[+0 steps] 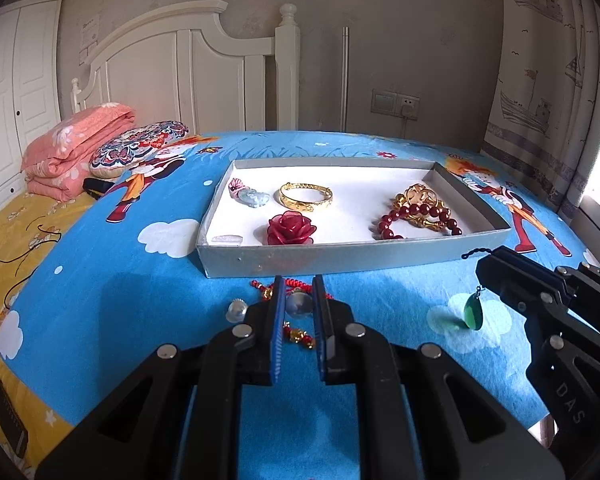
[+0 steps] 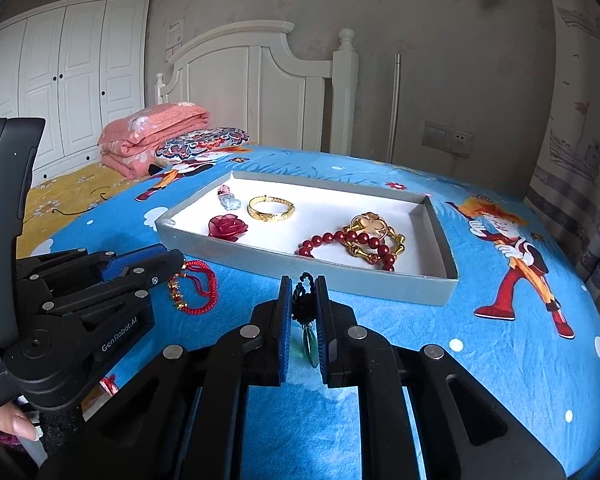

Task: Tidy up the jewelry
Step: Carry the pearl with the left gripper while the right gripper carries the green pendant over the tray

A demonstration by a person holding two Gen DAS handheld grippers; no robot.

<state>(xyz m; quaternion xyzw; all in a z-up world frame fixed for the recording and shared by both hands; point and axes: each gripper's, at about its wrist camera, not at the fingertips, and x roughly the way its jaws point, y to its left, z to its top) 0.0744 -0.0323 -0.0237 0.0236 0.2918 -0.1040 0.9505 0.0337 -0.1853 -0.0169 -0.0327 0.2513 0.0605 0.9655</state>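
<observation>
Bedsheet (image 1: 100, 280), blue with cartoon print, carries the grey tray (image 1: 340, 258) before a white headboard (image 1: 188, 60). My right gripper (image 2: 304, 292) pinches the green pendant's (image 2: 310, 346) black cord; my left gripper (image 1: 298, 300) clamps a red string bracelet (image 2: 194, 286).

Bed (image 1: 100, 280) with blue cartoon sheet carries grey tray (image 1: 340, 258) at centre. Folded pink quilt (image 1: 76, 140) and patterned pillow (image 1: 140, 148) at 10 o'clock, red cord bracelet (image 2: 194, 288) and clear shell piece (image 1: 237, 311) at 6 o'clock of tray.
</observation>
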